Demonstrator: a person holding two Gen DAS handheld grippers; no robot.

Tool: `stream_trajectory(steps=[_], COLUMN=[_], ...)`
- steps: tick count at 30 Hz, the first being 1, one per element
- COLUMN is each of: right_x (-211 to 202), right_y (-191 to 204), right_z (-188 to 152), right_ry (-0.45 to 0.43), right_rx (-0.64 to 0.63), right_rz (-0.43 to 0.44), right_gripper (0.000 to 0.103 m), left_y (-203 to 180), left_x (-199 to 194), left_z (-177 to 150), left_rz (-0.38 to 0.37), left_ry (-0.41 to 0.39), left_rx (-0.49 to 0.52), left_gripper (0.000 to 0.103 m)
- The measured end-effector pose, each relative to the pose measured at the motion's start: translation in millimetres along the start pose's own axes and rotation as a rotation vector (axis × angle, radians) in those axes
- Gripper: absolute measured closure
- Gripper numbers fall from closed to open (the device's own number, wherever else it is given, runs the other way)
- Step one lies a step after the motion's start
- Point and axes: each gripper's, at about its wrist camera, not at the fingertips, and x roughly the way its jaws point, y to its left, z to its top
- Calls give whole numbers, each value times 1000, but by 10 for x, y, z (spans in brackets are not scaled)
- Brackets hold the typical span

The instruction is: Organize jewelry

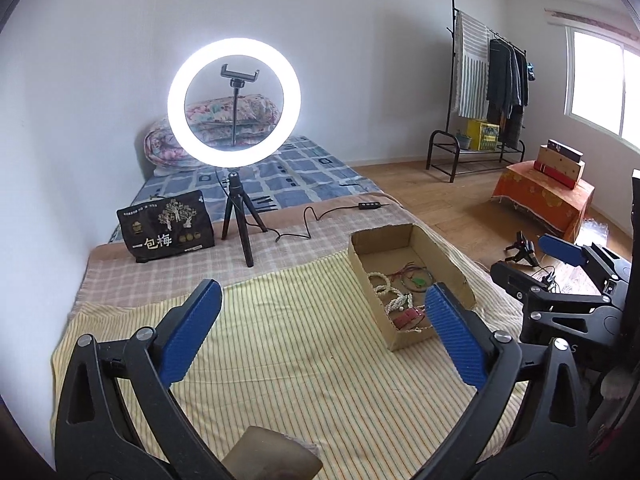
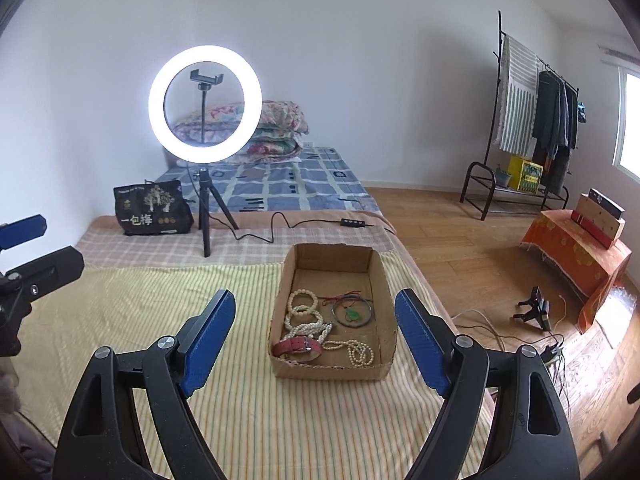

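An open cardboard box [image 2: 382, 280] sits on the yellow striped cloth [image 2: 160, 304]. Inside it lie white pearl bracelets [image 2: 303, 304], a pearl necklace [image 2: 358, 350], a red-strapped watch [image 2: 298, 347], a dark bangle [image 2: 354, 312] and a green pendant on a red cord [image 2: 352, 314]. My right gripper [image 2: 316, 340] is open and empty, held above the box's near end. My left gripper [image 1: 320, 332] is open and empty, over the cloth just left of the box [image 1: 440, 252]. The jewelry also shows in the left wrist view [image 1: 394, 294]. The right gripper shows at the right of the left wrist view [image 1: 560, 256].
A lit ring light on a tripod [image 2: 205, 104] stands behind the cloth, its cable and remote [image 2: 352, 222] trailing right. A black snack bag [image 2: 150, 210] is left of it. A bed with folded quilts [image 2: 276, 124], a clothes rack [image 2: 532, 120] and an orange-covered stand [image 2: 576, 256] lie beyond.
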Motion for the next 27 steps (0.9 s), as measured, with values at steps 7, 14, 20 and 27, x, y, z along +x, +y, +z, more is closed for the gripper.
stream_trajectory(steps=[7, 14, 20, 27], right_x=[28, 120, 120, 127], right_y=[43, 26, 14, -13], right_z=[-93, -173, -171, -168], right_ry=[20, 50, 49, 53], right_rx=[-6, -11, 0, 17], right_rz=[16, -25, -28, -34], right_gripper=[21, 21, 21, 21], left_y=[-51, -127, -172, -187], left_x=[-34, -13, -6, -15], left_z=[-93, -147, -171, -170], left_rz=[10, 5, 0, -4], left_ry=[2, 14, 22, 18], left_rx=[17, 50, 65, 59], left_gripper=[0, 0, 0, 0])
